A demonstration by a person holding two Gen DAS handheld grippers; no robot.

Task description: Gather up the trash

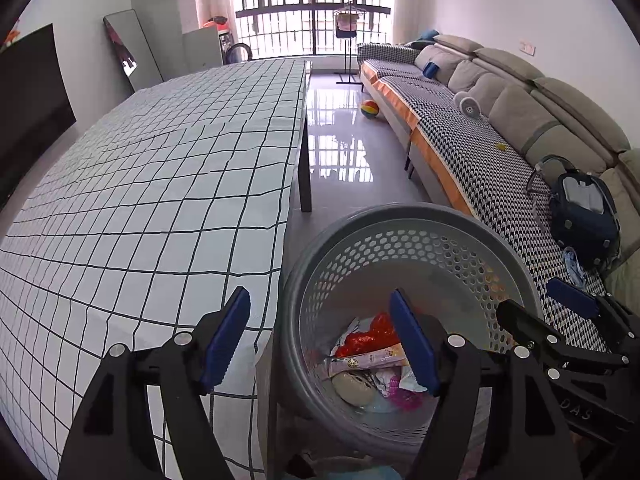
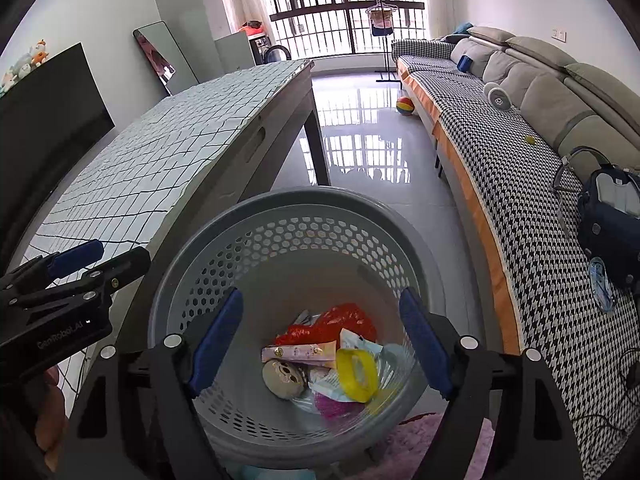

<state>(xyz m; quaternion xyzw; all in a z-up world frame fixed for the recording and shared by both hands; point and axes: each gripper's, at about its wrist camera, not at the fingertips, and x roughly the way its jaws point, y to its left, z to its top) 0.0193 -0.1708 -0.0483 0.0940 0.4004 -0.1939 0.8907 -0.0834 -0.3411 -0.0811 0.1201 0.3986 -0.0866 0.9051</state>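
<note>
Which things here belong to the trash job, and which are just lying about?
Job:
- grey basket
- red wrapper
- pink tube
- yellow ring
- left gripper, right gripper, jaws open

Lying about:
- ball
- dark bag
- sofa

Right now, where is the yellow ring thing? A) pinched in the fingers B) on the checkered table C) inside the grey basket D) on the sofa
C: the yellow ring lies among the wrappers at the bottom of the grey basket, and the open fingers of the right gripper above it hold nothing.
</note>
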